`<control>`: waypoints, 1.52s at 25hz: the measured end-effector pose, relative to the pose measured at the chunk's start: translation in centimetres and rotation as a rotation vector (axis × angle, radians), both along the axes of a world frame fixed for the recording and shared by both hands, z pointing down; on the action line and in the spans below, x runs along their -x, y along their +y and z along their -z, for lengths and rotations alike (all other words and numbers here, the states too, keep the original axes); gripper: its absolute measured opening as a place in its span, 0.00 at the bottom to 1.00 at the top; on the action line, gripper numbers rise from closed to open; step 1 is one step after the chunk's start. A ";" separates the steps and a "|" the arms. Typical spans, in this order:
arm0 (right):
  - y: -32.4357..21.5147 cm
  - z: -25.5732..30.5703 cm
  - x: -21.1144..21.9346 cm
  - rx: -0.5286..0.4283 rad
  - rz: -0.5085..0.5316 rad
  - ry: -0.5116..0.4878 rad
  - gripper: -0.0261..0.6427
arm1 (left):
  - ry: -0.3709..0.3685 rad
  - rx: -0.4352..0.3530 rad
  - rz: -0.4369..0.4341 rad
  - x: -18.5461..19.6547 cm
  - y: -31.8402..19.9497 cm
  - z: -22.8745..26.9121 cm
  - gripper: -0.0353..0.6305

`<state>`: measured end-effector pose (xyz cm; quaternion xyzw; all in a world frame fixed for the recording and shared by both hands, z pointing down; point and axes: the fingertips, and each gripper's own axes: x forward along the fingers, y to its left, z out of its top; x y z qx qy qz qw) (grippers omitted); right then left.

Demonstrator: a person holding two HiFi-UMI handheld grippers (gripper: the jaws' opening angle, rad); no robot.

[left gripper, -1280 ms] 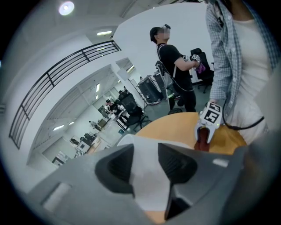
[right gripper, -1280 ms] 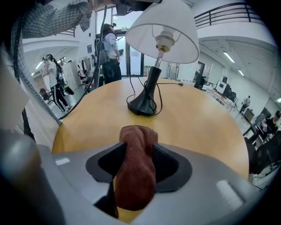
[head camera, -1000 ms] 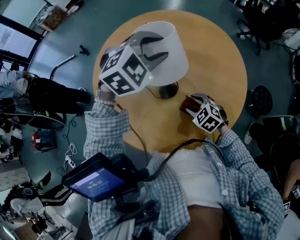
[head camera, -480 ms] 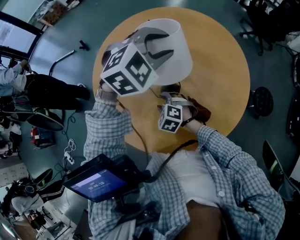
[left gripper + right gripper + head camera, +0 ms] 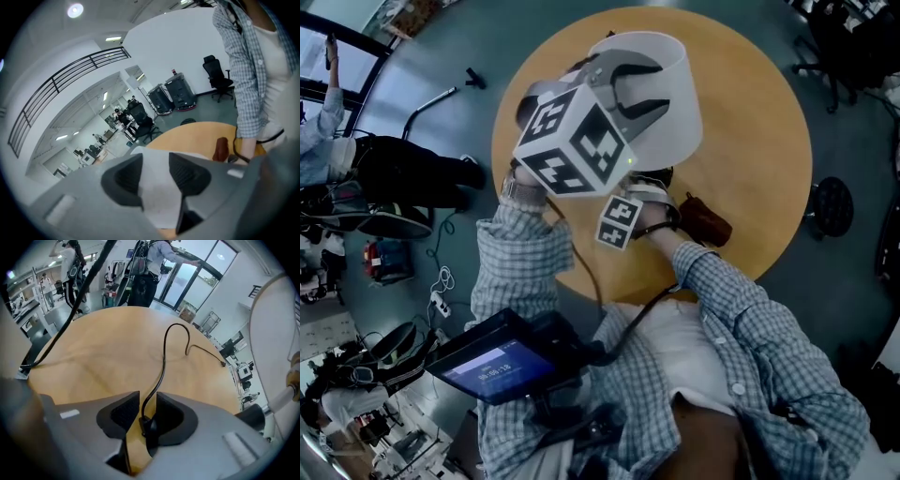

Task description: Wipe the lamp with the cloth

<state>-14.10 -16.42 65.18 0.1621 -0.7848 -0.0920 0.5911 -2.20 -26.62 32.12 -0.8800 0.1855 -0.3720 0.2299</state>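
The lamp's white shade stands tilted over the round wooden table. My left gripper is shut on the shade's wall, one jaw inside and one outside. My right gripper points steeply down beside the lamp's dark base. Its jaws are closing, with the lamp's black cord and a black lump on it between them. Bare wood still shows beside the cord. The brown cloth lies on the table right of that hand, held by neither gripper.
The cord loops across the tabletop towards its far edge. A tablet hangs at my chest. Office chairs and people stand around the table.
My right gripper has swung left from the cloth to the lamp's base and its jaws have narrowed. The cloth stays on the table. My left gripper keeps its hold.
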 end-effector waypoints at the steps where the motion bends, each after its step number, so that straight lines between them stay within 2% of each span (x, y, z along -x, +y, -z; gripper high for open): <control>1: 0.0 -0.3 0.0 -0.006 0.003 0.015 0.18 | 0.000 0.000 -0.004 0.0 0.2 -0.1 0.32; 2: 0.0 -0.6 -0.1 -0.010 0.007 0.026 0.15 | -0.001 0.000 -0.007 0.0 0.3 -0.1 0.32; 6: 0.8 -1.0 -0.3 0.011 0.025 0.030 0.14 | 0.000 -0.008 -0.015 0.1 0.9 0.0 0.32; 11: 3.8 -0.8 -0.5 0.060 0.111 0.012 0.12 | -0.005 -0.024 -0.025 0.1 1.4 0.1 0.32; 15: 6.1 -0.7 -2.3 0.081 0.136 0.007 0.10 | -0.018 -0.039 -0.034 0.1 2.1 0.1 0.32; 24: 8.4 -1.5 -9.1 0.090 0.073 0.022 0.08 | -0.054 -0.097 -0.053 -1.6 4.6 -0.3 0.32; 33: 8.0 -1.4 -9.5 0.057 0.020 -0.028 0.08 | -0.113 -0.188 -0.075 -3.9 8.2 -0.7 0.32; 38: 7.7 -1.5 -10.0 0.046 -0.010 -0.061 0.08 | -0.127 -0.206 -0.072 -4.9 10.1 -1.2 0.30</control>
